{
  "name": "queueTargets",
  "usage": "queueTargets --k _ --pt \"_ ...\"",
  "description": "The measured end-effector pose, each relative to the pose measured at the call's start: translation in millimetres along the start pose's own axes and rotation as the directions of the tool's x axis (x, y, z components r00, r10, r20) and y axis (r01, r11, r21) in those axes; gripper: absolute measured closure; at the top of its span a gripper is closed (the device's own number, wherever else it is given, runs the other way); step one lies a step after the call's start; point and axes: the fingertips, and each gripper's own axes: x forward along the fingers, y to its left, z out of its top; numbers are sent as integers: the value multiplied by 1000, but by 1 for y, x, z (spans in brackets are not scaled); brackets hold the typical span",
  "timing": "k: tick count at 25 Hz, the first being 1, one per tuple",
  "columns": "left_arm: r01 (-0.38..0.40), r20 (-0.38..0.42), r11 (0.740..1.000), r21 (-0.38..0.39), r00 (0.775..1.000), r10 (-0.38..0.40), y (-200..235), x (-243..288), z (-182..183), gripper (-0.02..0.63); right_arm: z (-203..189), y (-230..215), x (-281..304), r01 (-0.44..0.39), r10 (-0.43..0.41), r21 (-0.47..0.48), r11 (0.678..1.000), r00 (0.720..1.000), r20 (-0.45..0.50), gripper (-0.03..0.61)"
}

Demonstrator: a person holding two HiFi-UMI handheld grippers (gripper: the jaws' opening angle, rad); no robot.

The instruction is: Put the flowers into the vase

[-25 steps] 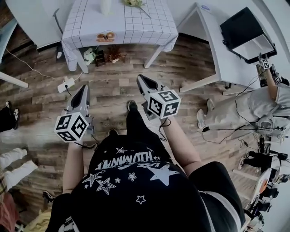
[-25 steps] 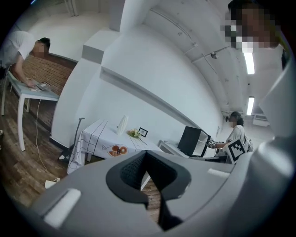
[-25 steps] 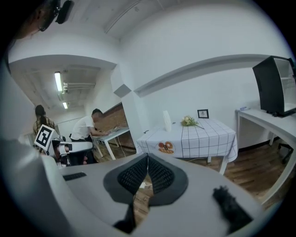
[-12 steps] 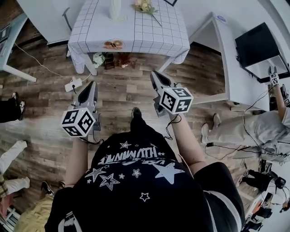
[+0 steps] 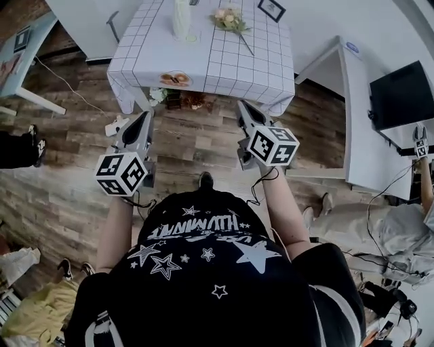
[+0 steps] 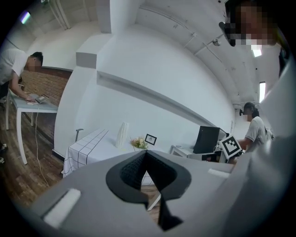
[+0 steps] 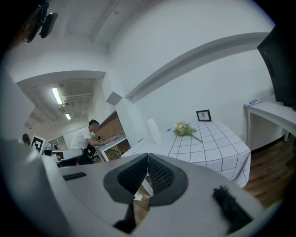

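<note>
A bunch of pale flowers (image 5: 232, 20) lies on the checked tablecloth of a white table (image 5: 224, 64) ahead, stem toward the right. A tall white vase (image 5: 181, 19) stands to its left. Both also show in the right gripper view, the flowers (image 7: 184, 129) right of the vase (image 7: 154, 131), and in the left gripper view, the flowers (image 6: 138, 143) right of the vase (image 6: 122, 135). My left gripper (image 5: 143, 120) and right gripper (image 5: 244, 110) are held over the wooden floor short of the table, both shut and empty.
A small framed picture (image 5: 271, 9) stands behind the flowers. A plate of orange food (image 5: 175, 78) sits at the table's near edge. Potted flowers (image 5: 178, 99) and a power strip (image 5: 115, 126) lie on the floor under it. A second white table (image 5: 352, 108) with a black monitor (image 5: 403, 95) stands at right.
Both grippers and my view have moved forward toward the table; the table, vase and flowers now sit lower and fuller in the head view. Both grippers stayed shut.
</note>
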Motion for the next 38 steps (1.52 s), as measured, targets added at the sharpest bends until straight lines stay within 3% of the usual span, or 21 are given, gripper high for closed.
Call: queueTargets --k 13,21,38 --pt "-105 30 995 -4 994 105 -33 52 1 605 8 -75 15 -38 40 41 998 998 -46 568" --pt "-103 2 994 27 995 103 -36 68 1 606 8 -72 21 -75 76 19 997 996 -53 568" --pt "-41 9 999 13 999 41 0 146 20 605 26 -106 64 14 -13 16 1000 998 -61 566"
